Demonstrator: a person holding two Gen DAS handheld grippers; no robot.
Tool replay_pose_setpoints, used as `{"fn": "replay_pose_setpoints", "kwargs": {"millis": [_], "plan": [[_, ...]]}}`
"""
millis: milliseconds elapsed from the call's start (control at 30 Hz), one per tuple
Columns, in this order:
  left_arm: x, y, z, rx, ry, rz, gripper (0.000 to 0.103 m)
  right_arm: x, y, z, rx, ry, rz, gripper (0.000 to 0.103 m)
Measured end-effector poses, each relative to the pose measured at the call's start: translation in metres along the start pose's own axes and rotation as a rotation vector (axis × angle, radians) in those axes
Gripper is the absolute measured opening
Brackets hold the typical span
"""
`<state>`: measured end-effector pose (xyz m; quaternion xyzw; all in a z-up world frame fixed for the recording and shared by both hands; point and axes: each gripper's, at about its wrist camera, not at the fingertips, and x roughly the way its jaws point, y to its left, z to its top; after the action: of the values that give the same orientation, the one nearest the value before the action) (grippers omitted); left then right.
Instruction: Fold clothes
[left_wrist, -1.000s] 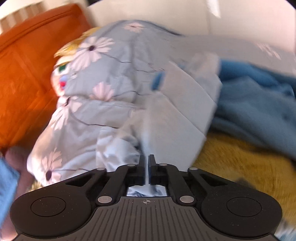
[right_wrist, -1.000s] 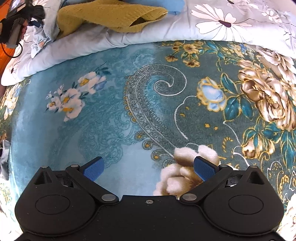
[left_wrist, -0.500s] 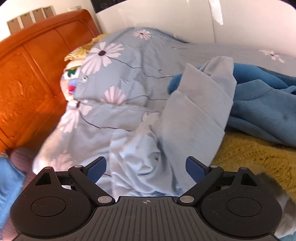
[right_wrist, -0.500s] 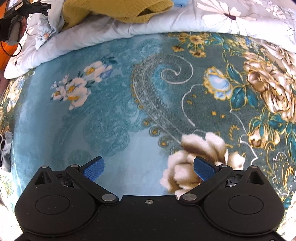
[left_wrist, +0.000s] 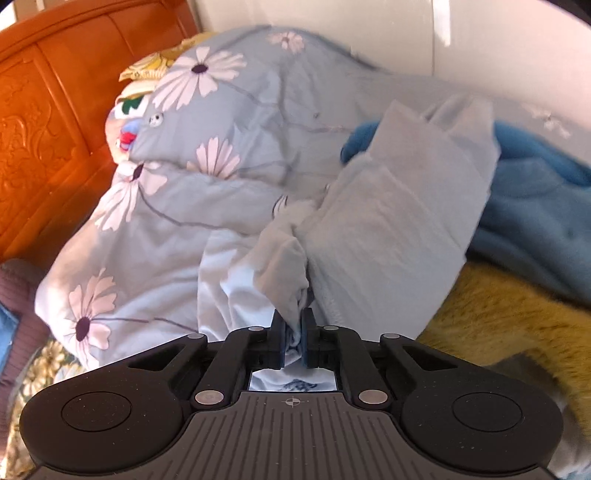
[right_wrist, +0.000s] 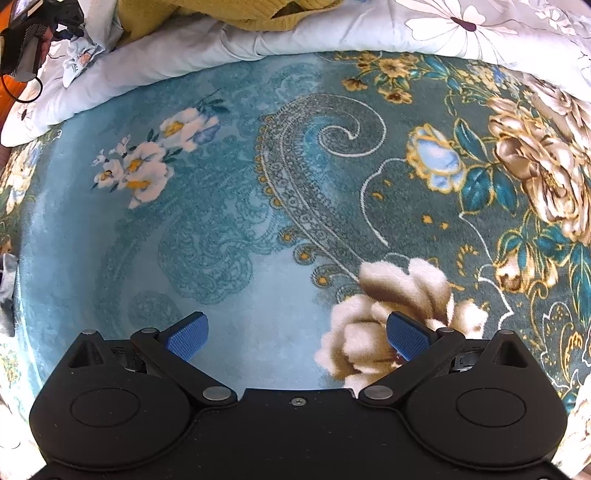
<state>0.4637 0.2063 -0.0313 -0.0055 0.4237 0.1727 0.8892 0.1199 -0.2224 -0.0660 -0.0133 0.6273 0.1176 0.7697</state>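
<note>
Right wrist view: the teal floral blanket (right_wrist: 236, 236) lies flat and bare across the centre and lower frame, giving open passage ahead of the right gripper (right_wrist: 297, 334), whose jaws stand wide apart. Along the top edge, the bunched daisy-print quilt (right_wrist: 177, 62) and a mustard garment (right_wrist: 236, 13) form a raised barrier.

Left wrist view: the pale blue garment (left_wrist: 391, 221) fills the centre. Blue fleece (left_wrist: 535, 206) blocks the right, mustard fabric (left_wrist: 498, 325) the lower right, the wooden headboard (left_wrist: 55, 122) the left.
</note>
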Motion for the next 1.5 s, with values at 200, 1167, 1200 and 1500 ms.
{"fn": "replay_pose_setpoints", "kwargs": {"millis": [200,1167,1200,1500], "plan": [[-0.074,0.009,-0.004,-0.012,-0.128,-0.176,0.005,-0.008,0.009,0.004,-0.001,-0.040,0.024,0.102],[-0.351,-0.170,-0.351,0.463,0.509,-0.837,0.007,-0.070,-0.125,-0.128,0.382,-0.158,-0.159,0.102],[-0.349,-0.165,-0.352,0.447,0.524,-0.829,0.012,-0.069,-0.131,-0.133,0.402,-0.157,-0.162,0.102],[-0.310,-0.113,-0.301,0.421,0.437,-0.675,0.079,-0.036,-0.133,-0.114,0.388,-0.180,-0.058,0.102]]}}
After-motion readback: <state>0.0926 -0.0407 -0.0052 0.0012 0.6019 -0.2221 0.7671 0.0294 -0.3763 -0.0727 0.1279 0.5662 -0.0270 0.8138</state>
